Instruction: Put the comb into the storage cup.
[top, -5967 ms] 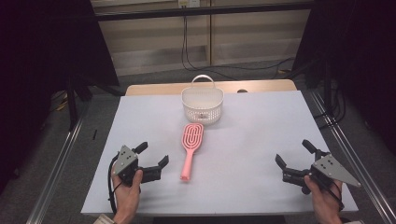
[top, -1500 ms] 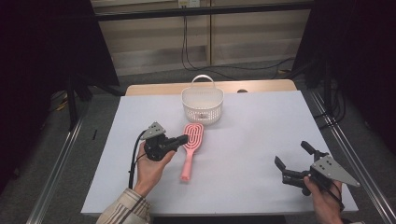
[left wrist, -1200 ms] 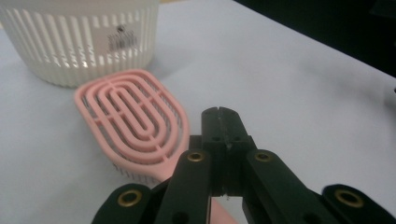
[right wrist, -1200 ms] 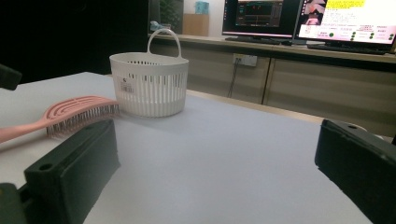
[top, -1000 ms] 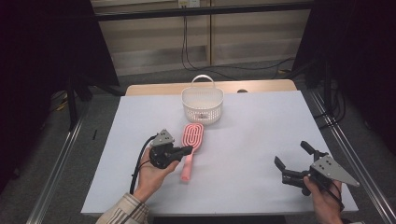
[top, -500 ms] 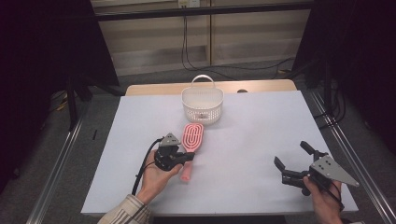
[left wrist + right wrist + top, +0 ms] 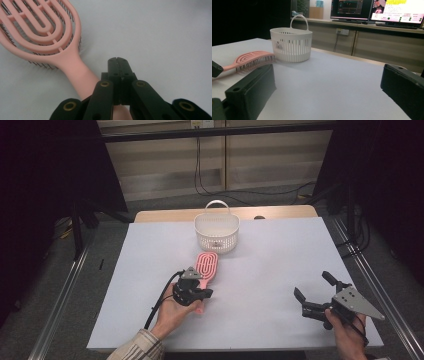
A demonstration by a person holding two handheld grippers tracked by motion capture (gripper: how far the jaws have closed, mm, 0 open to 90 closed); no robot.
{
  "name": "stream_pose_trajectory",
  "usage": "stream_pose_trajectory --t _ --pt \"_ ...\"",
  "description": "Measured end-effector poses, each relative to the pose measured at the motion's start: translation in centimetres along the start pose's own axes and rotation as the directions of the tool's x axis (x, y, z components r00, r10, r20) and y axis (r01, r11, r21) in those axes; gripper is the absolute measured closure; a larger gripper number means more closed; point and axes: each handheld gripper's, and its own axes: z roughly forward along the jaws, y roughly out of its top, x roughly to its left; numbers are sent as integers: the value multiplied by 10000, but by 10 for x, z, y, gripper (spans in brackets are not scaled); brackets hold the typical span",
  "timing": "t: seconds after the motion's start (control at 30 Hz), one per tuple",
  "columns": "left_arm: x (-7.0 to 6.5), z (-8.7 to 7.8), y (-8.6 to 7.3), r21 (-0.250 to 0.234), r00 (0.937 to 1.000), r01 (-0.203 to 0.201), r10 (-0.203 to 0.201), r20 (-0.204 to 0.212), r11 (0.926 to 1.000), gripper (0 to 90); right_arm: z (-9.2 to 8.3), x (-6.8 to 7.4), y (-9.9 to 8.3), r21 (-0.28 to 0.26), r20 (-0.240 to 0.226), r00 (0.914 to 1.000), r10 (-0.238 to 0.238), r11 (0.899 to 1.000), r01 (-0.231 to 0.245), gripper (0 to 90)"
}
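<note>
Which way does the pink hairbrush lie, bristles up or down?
Bristles down: the pink hairbrush lies flat on the table, its dark bristles under the frame.

The white table top [image 7: 280, 265] occupies the centre of the high view, with a wooden edge [image 7: 165, 215] exposed at 12 o'clock. Grey floor [image 7: 50, 285] surrounds it. Metal rails [image 7: 60, 305] run along 9 and 3 o'clock. Black curtains [image 7: 45, 165] flank a beige panelled wall [image 7: 165, 165] carrying hanging cables [image 7: 199, 160]. Two lit monitors [image 7: 397, 11] stand on a counter [image 7: 362, 26].
</note>
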Motion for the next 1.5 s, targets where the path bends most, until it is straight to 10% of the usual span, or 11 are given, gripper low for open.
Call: stream_pose_trajectory --t 1.5 --pt "13 -11 -4 250 9995 184 -177 -266 9995 900 0 1 0 31 -79 10000 -6 10000 6 0"
